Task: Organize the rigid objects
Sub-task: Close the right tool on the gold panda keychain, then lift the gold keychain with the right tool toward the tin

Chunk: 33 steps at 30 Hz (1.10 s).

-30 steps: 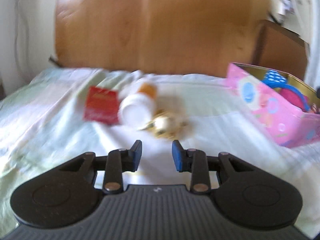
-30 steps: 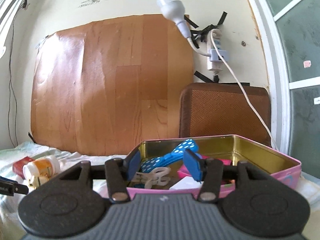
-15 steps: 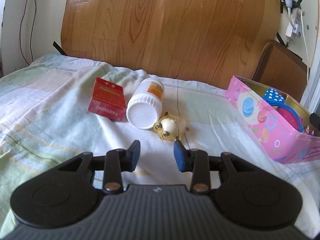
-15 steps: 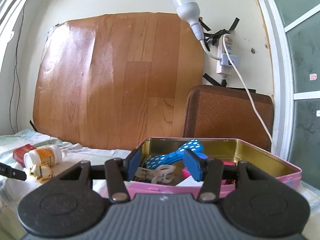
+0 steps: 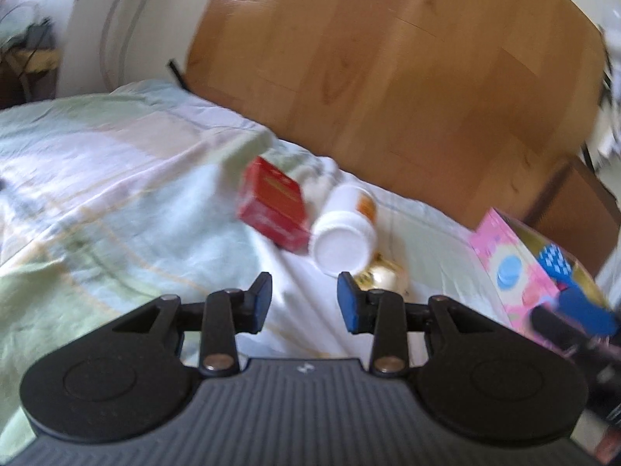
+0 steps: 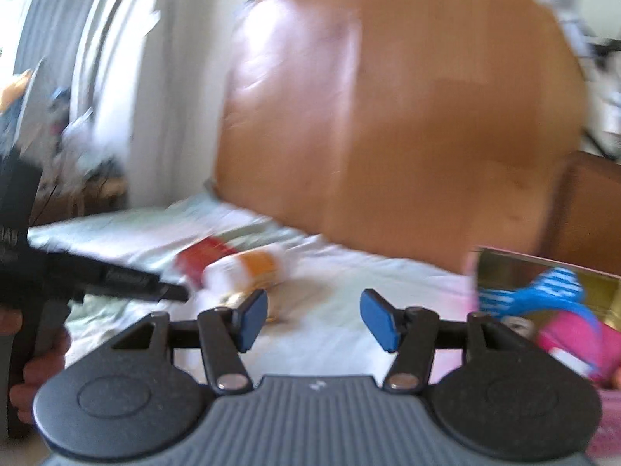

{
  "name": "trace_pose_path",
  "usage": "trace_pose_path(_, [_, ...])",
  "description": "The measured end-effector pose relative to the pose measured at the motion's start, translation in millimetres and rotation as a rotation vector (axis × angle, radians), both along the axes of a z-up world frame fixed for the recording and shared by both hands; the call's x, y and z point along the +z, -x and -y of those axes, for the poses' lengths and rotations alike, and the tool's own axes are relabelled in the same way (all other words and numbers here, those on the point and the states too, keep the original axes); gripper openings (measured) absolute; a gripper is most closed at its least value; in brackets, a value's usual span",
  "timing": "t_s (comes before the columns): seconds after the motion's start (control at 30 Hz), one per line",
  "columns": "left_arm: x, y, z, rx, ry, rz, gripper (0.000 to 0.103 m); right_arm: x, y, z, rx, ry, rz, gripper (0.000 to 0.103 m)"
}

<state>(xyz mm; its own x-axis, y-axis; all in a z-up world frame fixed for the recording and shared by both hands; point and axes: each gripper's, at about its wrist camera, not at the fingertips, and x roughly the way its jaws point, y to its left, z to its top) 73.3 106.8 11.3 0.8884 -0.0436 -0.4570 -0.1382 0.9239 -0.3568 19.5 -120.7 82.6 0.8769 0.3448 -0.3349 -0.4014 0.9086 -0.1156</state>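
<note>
red box point(image 5: 273, 209): lies on the bedsheet point(image 5: 97, 194), tilted, its near corner touching the white bottle
white bottle point(image 5: 345, 233): on its side with an orange label, cap end toward the left camera, between the red box and the gold ornament
gold ornament point(image 5: 382, 277): just beside the bottle's cap, partly hidden behind the left gripper's right finger; blurred
pink tin point(image 5: 508, 268): open, at the right of the sheet, well apart from the bottle; a blue dotted item point(image 6: 543, 291) and a pink item point(image 6: 574, 334) lie inside
left gripper point(image 5: 304, 301): blue pads parted to a moderate gap, holding nothing, touching nothing, pointed at the sheet near the bottle
right gripper point(image 6: 314, 316): pads spread wider, nothing between them, aimed between the bottle and the tin
wood panel point(image 5: 407, 66): stands behind the bed
</note>
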Motion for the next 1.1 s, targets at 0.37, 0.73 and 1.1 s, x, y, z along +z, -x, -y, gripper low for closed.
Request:
trace_pose_path(0.37, [1,-1,-3,0.027,0.021,0.015,0.040,-31,-80,-70,0.176,0.161,-0.188,0.077])
trace_pose_path(0.73, [1,-2,3,0.007,-0.027,0.023,0.044,-41,-74,-64,0.188,0.153,-0.247,0.053])
trace_pose_path(1.1, [1,-3,16,-0.054,-0.099,0.024,0.047,-37,-1,-1,0.112,0.052,-0.234,0.053])
